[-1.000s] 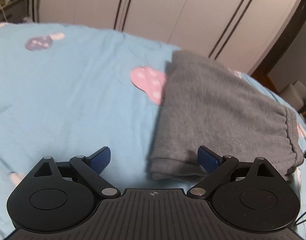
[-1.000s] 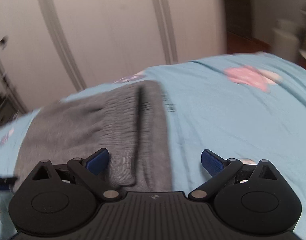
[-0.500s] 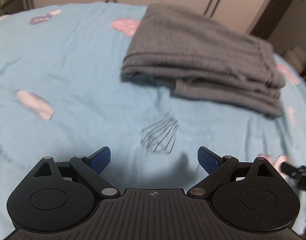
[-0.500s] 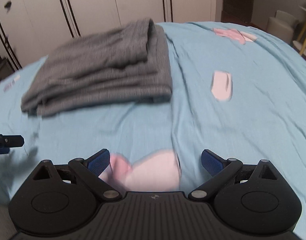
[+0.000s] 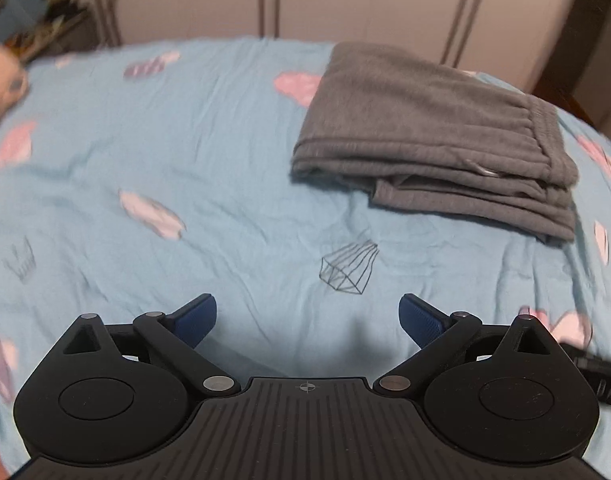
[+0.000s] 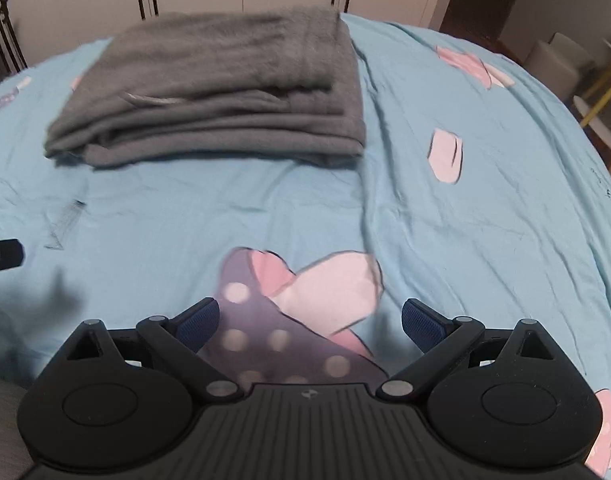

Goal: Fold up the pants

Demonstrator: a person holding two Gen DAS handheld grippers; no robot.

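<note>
The grey pants (image 5: 433, 136) lie folded into a thick stack on the light blue bedsheet (image 5: 185, 168), far right in the left wrist view and upper left-centre in the right wrist view (image 6: 221, 88). My left gripper (image 5: 307, 314) is open, well short of the stack, with bare sheet between its blue pads. The right gripper (image 6: 309, 318) is open too, over a pink and purple bow print (image 6: 297, 300), apart from the pants. A tip of the left gripper (image 6: 1, 256) shows at the right wrist view's left edge.
White wardrobe doors (image 5: 345, 0) stand behind the bed. A cluttered shelf (image 5: 45, 32) is at the far left. Beyond the bed's right side are a white stool (image 6: 557, 64) and a yellow-legged table (image 6: 597, 104). Wrinkled sheet surrounds the stack.
Both grippers have pulled back from the folded pants, which a second ago lay right at their fingertips. The stack now lies farther off and has kept its shape.
</note>
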